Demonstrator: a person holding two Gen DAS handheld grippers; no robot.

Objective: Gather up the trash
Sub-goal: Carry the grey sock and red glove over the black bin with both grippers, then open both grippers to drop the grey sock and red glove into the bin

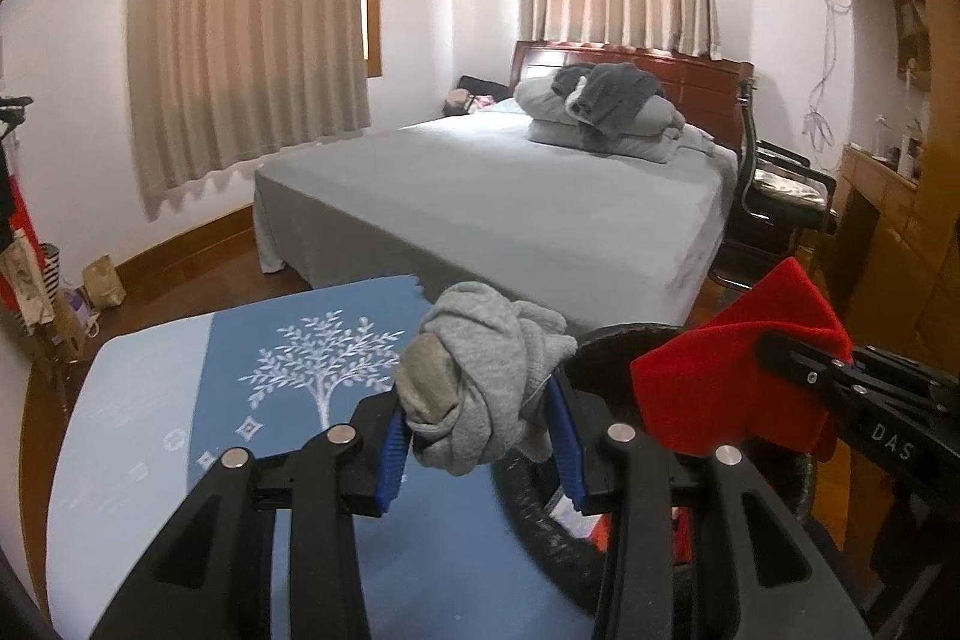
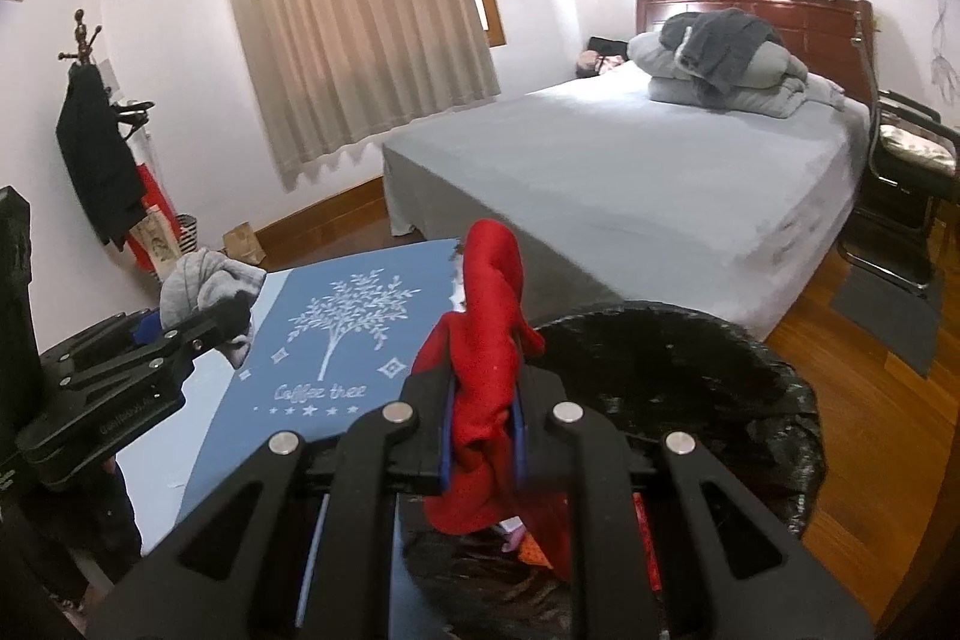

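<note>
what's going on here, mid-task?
A person is holding a tool in each hand, both loaded. The left tool is clamped on a bundled grey sock above the blue tablecloth. The right tool is shut on a red cloth over the near rim of the black-lined trash bin. Some scraps already lie in the bin. Neither item has been released yet.

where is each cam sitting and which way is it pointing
Left wrist: rides the left claw, facing the bed; its jaws clamp a grey sock bundle, with the right claw at the right edge.
Right wrist: rides the right claw, over the bin; its jaws pinch a red cloth.
Shared: bed, blue tree-print table, both claws.
</note>
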